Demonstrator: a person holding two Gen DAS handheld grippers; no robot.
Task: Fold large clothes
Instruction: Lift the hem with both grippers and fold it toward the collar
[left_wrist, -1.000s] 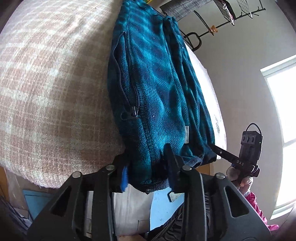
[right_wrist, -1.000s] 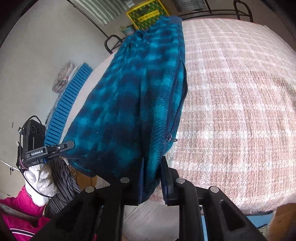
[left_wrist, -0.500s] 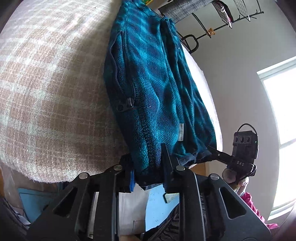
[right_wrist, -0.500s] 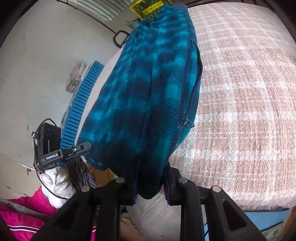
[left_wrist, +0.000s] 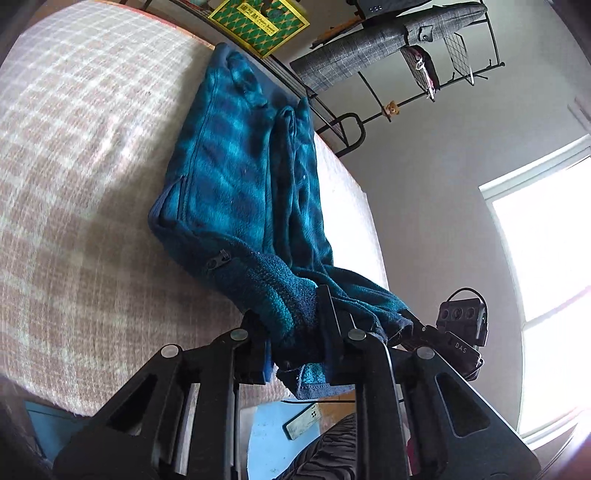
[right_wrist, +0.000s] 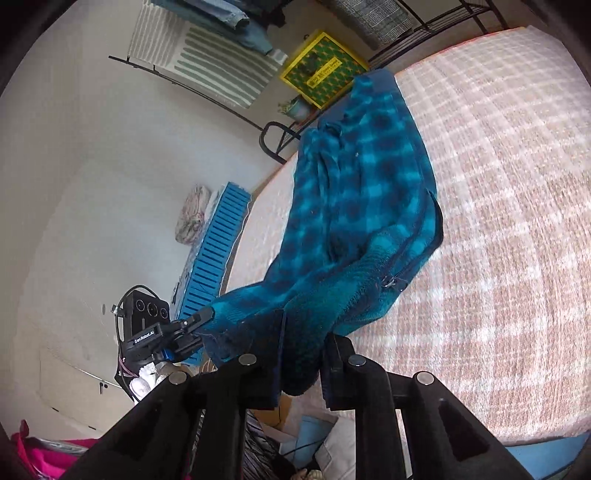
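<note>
A teal and navy plaid fleece jacket (left_wrist: 236, 177) lies lengthwise on a bed with a pink and white checked cover (left_wrist: 74, 155). It also shows in the right wrist view (right_wrist: 362, 184). My left gripper (left_wrist: 291, 332) is shut on one corner of the jacket's near hem. My right gripper (right_wrist: 301, 354) is shut on the other corner of that hem. Both corners are lifted off the bed, and the near part of the jacket slopes up from the cover. The zipper pull (left_wrist: 218, 263) hangs at the side edge.
The checked bed cover (right_wrist: 498, 221) spreads wide beside the jacket. A black clothes rack (left_wrist: 424, 55) and a yellow-green box (left_wrist: 258, 22) stand past the far end. A blue slatted crate (right_wrist: 218, 251) leans by the wall. A phone (left_wrist: 301, 424) lies on the floor below.
Both grippers have risen and moved forward over the bed with the hem in them. The near end of the jacket has come up off the bed edge.
</note>
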